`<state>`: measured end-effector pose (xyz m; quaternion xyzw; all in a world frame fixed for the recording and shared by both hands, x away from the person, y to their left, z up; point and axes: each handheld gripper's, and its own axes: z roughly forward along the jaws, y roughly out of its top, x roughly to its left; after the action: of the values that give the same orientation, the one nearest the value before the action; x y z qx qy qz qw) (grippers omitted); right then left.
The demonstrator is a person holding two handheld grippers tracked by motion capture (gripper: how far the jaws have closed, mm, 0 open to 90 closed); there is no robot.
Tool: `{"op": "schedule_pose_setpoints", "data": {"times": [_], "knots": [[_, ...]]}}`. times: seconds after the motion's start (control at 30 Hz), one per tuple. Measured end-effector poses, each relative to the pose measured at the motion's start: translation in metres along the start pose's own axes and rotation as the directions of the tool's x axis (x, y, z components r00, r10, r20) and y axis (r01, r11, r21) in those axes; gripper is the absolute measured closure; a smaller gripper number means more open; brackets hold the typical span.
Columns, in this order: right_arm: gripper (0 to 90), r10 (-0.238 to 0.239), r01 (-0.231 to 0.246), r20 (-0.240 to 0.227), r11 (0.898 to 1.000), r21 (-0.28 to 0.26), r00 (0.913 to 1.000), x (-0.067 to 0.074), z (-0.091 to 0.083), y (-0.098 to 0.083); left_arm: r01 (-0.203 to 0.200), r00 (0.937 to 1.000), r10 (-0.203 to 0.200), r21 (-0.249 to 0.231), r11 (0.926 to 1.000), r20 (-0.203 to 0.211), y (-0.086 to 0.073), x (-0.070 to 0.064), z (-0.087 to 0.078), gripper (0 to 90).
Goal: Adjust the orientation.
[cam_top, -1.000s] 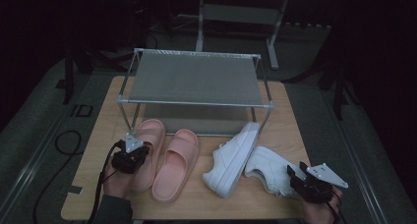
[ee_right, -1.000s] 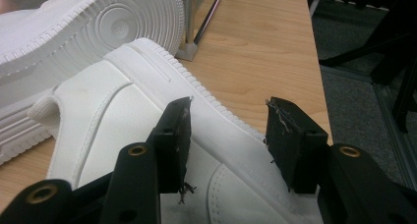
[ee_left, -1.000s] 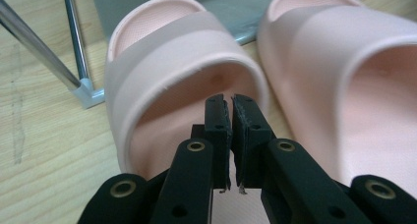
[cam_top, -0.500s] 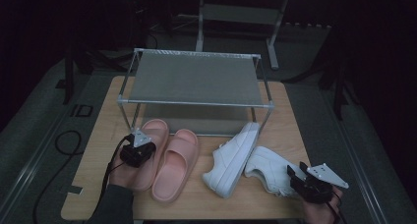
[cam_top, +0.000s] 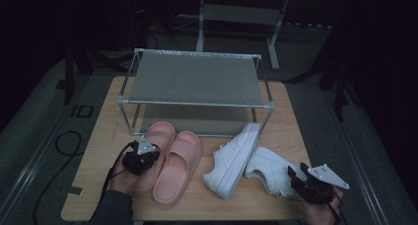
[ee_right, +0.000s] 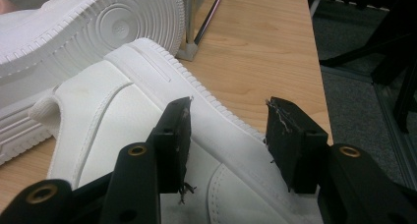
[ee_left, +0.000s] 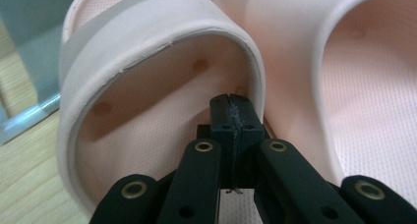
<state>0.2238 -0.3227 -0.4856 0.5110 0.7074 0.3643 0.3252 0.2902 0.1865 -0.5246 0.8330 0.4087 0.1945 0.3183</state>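
Four shoes on the wooden tabletop [cam_top: 98, 136], none yet on the grey metal-framed shoe rack [cam_top: 196, 78]. Left hand-held gripper [ee_left: 231, 103], jaws together, sits inside the pink rubber slide sandal [ee_left: 147, 52]. Right hand-held gripper [ee_right: 228, 130], jaws apart, straddles the white leather sneaker [ee_right: 123, 111].
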Motion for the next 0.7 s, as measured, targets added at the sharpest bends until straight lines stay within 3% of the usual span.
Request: {"op": "schedule_pose_setpoints", "data": {"times": [0.13,0.23,0.37,0.57,0.7], "knots": [[51.6,0.0,0.0,0.0,1.0,0.0,1.0,0.0,0.0,0.0,0.016,0.9998,-0.016,-0.007,0.9998,0.007,-0.004,-0.002,-0.008,89.4],[51.6,-0.001,0.001,0.001,1.0,0.0,1.0,0.0,0.0,0.0,0.041,0.9991,-0.041,-0.045,0.9981,-0.001,-0.002,-0.003,-0.019,76.4],[51.6,-0.001,0.001,0.0,1.0,0.0,1.0,0.0,0.0,0.0,0.072,0.997,-0.069,-0.081,0.9941,0.035,0.004,-0.009,-0.027,62.2],[51.1,-0.003,0.003,-0.001,1.0,0.001,1.0,0.0,0.0,0.0,0.106,0.9935,-0.105,-0.037,0.9936,0.045,0.009,-0.015,-0.015,46.7],[51.0,-0.003,0.003,0.001,1.0,0.001,1.0,0.0,0.0,0.0,0.127,0.9911,-0.125,-0.041,0.991,0.045,0.013,-0.023,-0.009,46.1]]}}
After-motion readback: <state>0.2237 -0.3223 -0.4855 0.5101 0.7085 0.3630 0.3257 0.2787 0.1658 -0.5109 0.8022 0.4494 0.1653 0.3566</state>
